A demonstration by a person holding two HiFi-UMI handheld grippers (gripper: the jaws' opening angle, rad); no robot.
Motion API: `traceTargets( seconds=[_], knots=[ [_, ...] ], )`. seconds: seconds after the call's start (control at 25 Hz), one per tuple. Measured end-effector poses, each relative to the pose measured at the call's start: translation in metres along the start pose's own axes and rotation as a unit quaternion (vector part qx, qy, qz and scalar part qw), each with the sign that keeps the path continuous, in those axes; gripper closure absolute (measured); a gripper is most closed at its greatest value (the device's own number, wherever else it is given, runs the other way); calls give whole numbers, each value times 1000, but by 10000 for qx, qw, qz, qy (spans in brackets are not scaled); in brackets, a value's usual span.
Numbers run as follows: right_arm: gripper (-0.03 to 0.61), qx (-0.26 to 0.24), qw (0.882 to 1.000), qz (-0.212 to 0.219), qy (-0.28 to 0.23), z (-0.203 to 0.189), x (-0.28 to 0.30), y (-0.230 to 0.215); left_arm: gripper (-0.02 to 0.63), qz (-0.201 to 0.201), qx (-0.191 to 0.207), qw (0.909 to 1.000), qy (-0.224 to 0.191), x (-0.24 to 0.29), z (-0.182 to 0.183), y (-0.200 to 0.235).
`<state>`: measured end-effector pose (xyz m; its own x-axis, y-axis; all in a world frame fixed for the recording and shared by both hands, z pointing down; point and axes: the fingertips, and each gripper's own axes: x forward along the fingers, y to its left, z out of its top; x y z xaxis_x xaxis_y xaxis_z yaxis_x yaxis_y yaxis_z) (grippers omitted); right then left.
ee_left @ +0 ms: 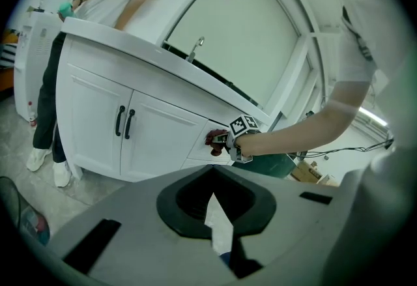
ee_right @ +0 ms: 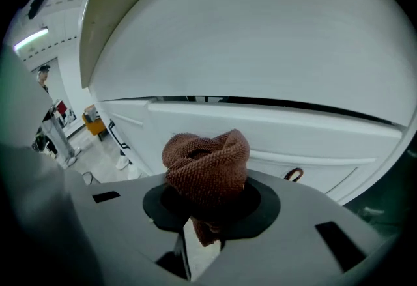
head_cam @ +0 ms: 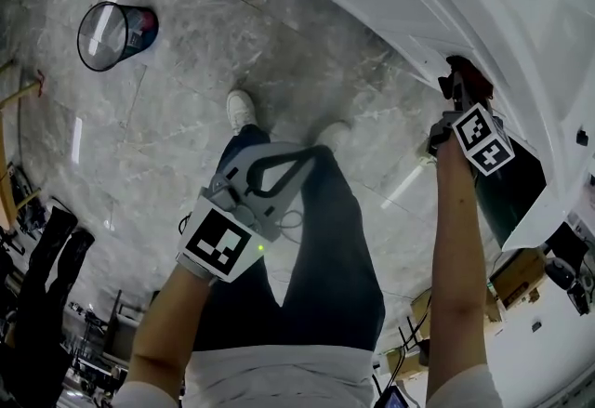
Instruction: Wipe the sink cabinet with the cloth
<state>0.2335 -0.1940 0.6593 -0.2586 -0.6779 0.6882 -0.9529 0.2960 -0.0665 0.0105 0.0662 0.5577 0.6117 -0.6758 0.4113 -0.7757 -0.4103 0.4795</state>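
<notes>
Currently the brown cloth is bunched and pinched in the right gripper, up at the sink cabinet drawer front, right arm stretched out. Left gripper hangs low and near, over the person's legs, jaws pressed together, empty.

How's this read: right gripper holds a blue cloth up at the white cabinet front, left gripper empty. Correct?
Wrong on one point: the cloth is reddish brown, not blue, as the right gripper view shows. The rest stands: the right gripper is shut on it up at the white cabinet front, and the left gripper has nothing between its jaws.
</notes>
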Motion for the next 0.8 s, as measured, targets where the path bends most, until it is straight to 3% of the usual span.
traceTargets(
  seconds=[0.44,0.64,0.8],
  knots=[
    [476,201,9993,316,18,-11,1,15,603,-73,-23,9999,120,8,1,5],
    [476,601,9962,573,254,-41,6,26,604,-104,35,9998,173,17,3,2],
    [476,837,9948,490,307,-52,19,14,603,-87,33,9996,264,24,-2,-1]
  ],
)
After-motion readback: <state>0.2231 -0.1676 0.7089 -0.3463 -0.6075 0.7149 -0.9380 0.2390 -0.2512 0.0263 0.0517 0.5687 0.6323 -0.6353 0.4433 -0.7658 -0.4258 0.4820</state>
